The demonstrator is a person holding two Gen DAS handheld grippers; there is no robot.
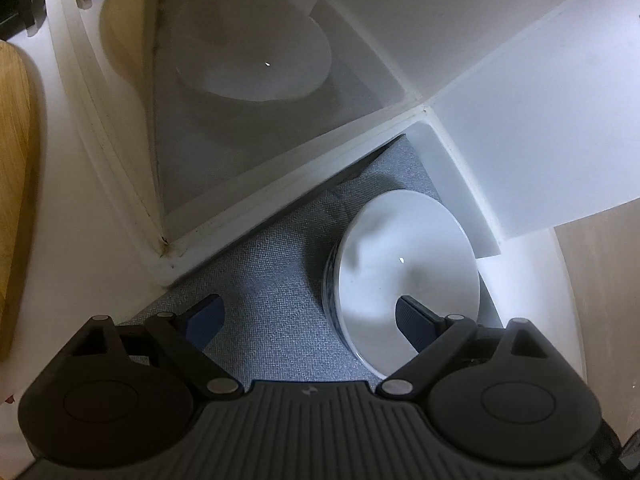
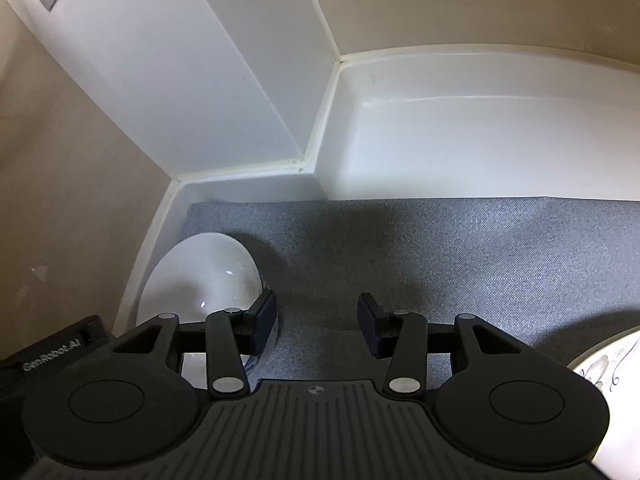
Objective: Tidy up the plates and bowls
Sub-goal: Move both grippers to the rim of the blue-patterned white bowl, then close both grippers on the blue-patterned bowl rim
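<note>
Left claw (image 1: 310,316) spread wide, one finger over the white bowl (image 1: 408,276) on the grey mat (image 1: 272,280). Right claw (image 2: 318,322) gapes empty; patterned plate (image 2: 608,364) near right.

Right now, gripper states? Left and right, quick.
Left gripper: open, holding nothing; one finger is over the white bowl.
Right gripper: open, empty, above the grey mat.
</note>
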